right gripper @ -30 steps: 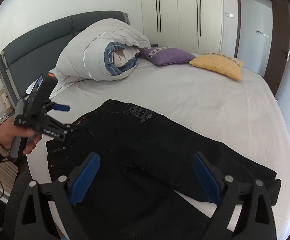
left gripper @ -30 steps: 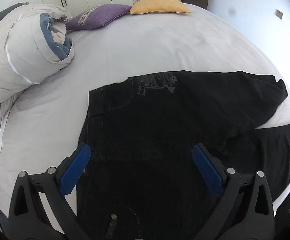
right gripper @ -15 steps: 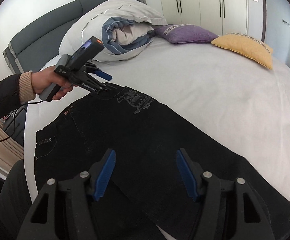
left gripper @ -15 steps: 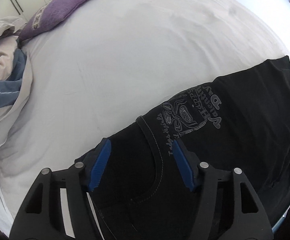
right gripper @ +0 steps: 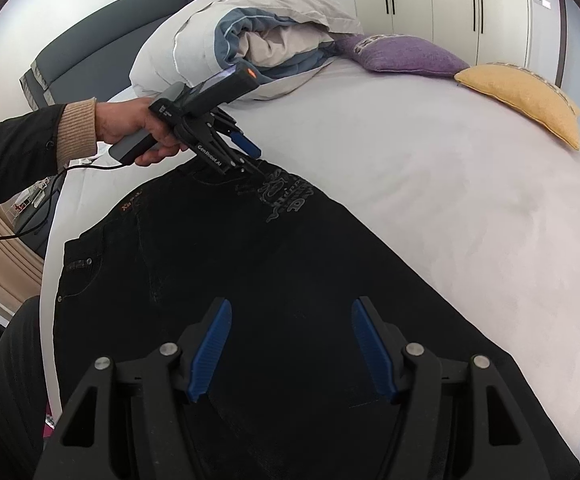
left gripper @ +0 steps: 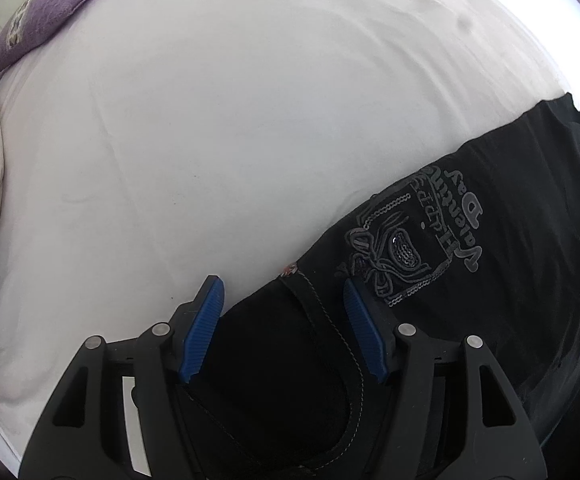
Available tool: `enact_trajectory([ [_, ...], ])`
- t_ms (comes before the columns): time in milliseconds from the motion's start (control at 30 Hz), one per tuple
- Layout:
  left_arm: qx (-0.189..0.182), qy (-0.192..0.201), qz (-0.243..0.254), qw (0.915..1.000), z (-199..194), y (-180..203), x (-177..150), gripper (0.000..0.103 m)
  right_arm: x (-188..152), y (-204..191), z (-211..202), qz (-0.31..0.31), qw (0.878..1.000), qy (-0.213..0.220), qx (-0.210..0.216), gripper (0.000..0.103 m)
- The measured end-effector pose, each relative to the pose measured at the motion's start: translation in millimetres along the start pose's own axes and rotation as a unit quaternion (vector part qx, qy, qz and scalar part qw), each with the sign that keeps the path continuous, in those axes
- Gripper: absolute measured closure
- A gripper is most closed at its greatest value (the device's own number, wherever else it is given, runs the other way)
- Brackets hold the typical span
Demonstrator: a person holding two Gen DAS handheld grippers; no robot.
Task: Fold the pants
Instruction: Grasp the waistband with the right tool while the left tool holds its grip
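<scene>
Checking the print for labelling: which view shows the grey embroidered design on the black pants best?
Left wrist: the grey embroidered design is large and sharp, lettering and sequins legible on the black pants. Right wrist shows it small, far and partly behind the left tongs.

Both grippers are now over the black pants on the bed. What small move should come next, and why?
Probably lower the left gripper a little and close it on the far edge of the pants. Its jaws are open and straddle that edge beside the embroidered patch, but do not press it. The right gripper hangs open above the legs.
</scene>
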State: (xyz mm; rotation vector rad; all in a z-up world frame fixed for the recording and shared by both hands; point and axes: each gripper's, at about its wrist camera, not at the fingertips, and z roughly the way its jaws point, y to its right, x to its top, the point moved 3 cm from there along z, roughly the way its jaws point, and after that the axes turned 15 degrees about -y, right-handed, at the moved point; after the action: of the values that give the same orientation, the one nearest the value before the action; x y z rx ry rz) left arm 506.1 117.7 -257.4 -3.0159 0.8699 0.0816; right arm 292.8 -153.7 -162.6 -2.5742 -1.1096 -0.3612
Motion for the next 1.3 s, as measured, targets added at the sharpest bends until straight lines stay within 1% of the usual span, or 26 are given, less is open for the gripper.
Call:
enact_trajectory([
  [100, 0.007, -0.004, 0.013, 0.9999, 2.0, 1.9, 9.5, 0.046, 1.2, -0.5, 3.2, -0.002, 1.000, -0.004, 0.002, 0.037],
  [133, 0.004, -0.004, 0.016, 0.9999, 2.6, 2.5, 11.7, 0.053, 1.4, -0.5, 3.7, -0.004, 1.000, -0.005, 0.002, 0.037],
  [167, 0.003, -0.003, 0.019, 0.9998, 2.9, 3.9, 13.8, 0.066, 2.3, -1.0, 4.3, -0.006, 1.000, -0.006, 0.000, 0.037],
  [233, 0.001, -0.004, 0.025, 0.9997, 3.4, 8.6, 18.7, 0.086, 4.8, -1.4, 4.1, -0.009, 1.000, -0.005, -0.002, 0.037],
  [267, 0.011, -0.005, 0.027, 0.9996, 4.0, 10.2, 21.4, 0.093, 7.0, -1.4, 3.9, -0.009, 1.000, -0.004, -0.004, 0.038],
  [333, 0.021, 0.000, 0.024, 0.9995, 2.0, 12.2, 26.1, 0.096, 12.4, -0.8, 3.6, -0.010, 1.000, -0.004, -0.009, 0.038],
  [400, 0.036, 0.015, 0.025, 0.9989, -2.7, 16.4, 25.6, 0.096, 18.7, 1.4, 2.4, -0.014, 1.000, -0.003, -0.017, 0.039],
  [467, 0.042, 0.045, 0.013, 0.9980, -13.6, 15.0, 23.4, 0.096, 26.6, 4.2, 3.1, -0.017, 1.000, -0.004, -0.024, 0.039],
  [533, 0.047, 0.075, 0.011, 0.9961, -24.3, 20.8, 15.7, 0.096, 35.0, 5.9, 5.7, -0.022, 0.999, -0.003, -0.034, 0.042],
  [600, 0.056, 0.096, 0.014, 0.9937, -32.2, 27.2, -4.1, 0.096, 45.8, 7.8, 11.1, -0.026, 0.999, -0.005, -0.040, 0.045],
  [633, 0.064, 0.104, 0.018, 0.9923, -35.5, 29.9, -7.5, 0.096, 51.4, 8.8, 13.9, -0.028, 0.999, -0.006, -0.042, 0.047],
  [667, 0.070, 0.109, 0.024, 0.9912, -43.2, 24.3, -14.6, 0.096, 57.8, 9.2, 17.6, -0.032, 0.998, -0.008, -0.044, 0.049],
  [700, 0.075, 0.115, 0.029, 0.9901, -49.2, 23.7, -19.7, 0.096, 64.4, 9.9, 22.9, -0.035, 0.998, -0.014, -0.047, 0.055],
  [733, 0.081, 0.119, 0.032, 0.9891, -55.9, 22.0, -26.2, 0.096, 70.3, 10.7, 28.1, -0.037, 0.998, -0.021, -0.052, 0.057],
  [800, 0.086, 0.132, 0.038, 0.9867, -58.5, 29.9, -34.0, 0.096, 81.3, 10.5, 37.4, -0.046, 0.997, -0.032, -0.061, 0.058],
  [833, 0.090, 0.138, 0.038, 0.9856, -56.3, 42.2, -48.8, 0.096, 85.9, 10.0, 42.0, -0.051, 0.996, -0.038, -0.065, 0.059],
  [967, 0.103, 0.145, 0.050, 0.9827, -58.6, 53.3, -67.8, 0.096, 97.1, 3.2, 53.0, -0.074, 0.993, -0.052, -0.074, 0.059],
  [1167, 0.099, 0.158, 0.050, 0.9812, -61.9, 55.2, -77.4, 0.096, 104.7, 1.5, 66.9, -0.085, 0.990, -0.073, -0.084, 0.060],
  [1233, 0.100, 0.161, 0.051, 0.9807, -63.0, 57.3, -81.0, 0.096, 107.6, 5.2, 70.3, -0.082, 0.990, -0.081, -0.085, 0.065],
  [1300, 0.099, 0.163, 0.052, 0.9802, -63.4, 59.8, -85.7, 0.096, 110.1, 8.3, 73.2, -0.078, 0.989, -0.088, -0.085, 0.067],
])
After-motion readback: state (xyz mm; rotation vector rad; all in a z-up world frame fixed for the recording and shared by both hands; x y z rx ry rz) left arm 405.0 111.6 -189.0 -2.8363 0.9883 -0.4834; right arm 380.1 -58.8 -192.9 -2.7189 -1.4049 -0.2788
